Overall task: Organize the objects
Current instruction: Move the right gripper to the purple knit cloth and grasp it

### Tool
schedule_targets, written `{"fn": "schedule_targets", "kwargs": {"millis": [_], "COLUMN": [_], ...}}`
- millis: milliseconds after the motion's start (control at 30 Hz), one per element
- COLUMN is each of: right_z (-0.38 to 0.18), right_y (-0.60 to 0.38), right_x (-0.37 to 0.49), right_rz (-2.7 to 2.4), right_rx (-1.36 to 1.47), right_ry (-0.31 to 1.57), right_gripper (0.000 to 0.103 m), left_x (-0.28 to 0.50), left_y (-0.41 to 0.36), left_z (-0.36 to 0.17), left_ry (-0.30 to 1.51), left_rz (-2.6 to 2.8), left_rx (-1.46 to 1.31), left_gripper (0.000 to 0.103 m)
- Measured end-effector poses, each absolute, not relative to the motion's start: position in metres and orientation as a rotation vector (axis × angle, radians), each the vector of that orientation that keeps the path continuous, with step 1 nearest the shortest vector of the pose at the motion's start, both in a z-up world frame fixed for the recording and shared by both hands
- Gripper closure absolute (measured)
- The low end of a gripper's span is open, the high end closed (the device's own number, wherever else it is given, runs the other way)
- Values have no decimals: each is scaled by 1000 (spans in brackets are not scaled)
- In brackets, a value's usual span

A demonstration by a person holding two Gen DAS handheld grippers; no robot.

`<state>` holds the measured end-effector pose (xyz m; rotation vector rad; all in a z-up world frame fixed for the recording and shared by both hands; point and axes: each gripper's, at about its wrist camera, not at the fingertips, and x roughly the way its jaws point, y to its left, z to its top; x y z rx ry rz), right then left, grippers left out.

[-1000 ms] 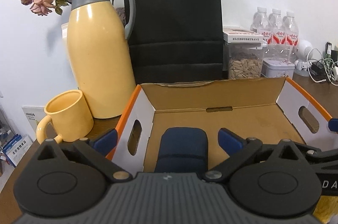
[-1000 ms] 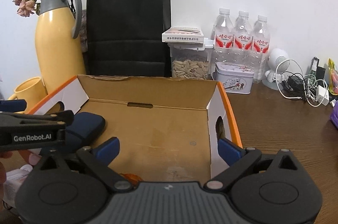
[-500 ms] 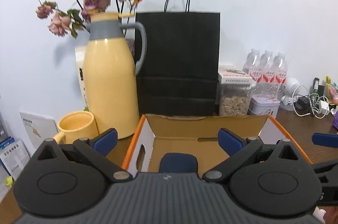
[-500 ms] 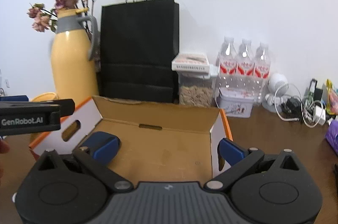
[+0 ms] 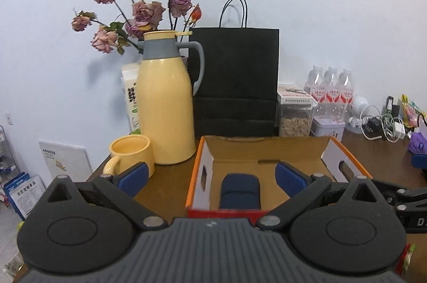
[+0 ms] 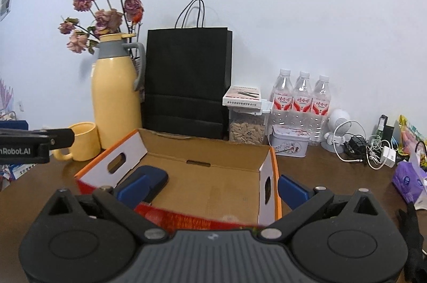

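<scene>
— While both grippers hang over the table's near edge, how do their fingers stand?

— Spread wide on both. The left gripper holds nothing, its blue pads either side of the box's left half. The right gripper is empty too, one pad over the box floor and the other outside the right wall.

— And the box?

— Open-topped cardboard, orange-edged, with a red front wall, sitting on the brown table. A dark blue case lies flat inside, at the left front, close to the left wall; the other view shows the case in that same corner.

— Behind the box?

— At its left, a yellow mug just beside a tall yellow jug, dried roses rising behind the jug. A black bag stands against the wall at centre. Right of it come a clear jar with a small carton on top, a tin, three bottles, then a tangle of cables.
</scene>
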<state>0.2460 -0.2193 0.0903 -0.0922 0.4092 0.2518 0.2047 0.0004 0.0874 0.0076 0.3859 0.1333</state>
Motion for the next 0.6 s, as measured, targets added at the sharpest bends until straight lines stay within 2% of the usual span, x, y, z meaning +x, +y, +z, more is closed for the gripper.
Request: {"fn": "schedule_targets", "kwargs": {"millis": [233,600], "right_z": [80,41], "right_y": [-224,-222], "right_x": [194,121], "right_rz": [266,292], "right_rx": [-108,-103], "right_ry": [425,556], "right_gripper": [0,0], "left_x": [160,92], "left_y": [11,26], "left_z": [79,41], "left_ry": [418,510], "left_rz": [148,178], "left_rx": [13,7], "left_gripper": [0,0]}}
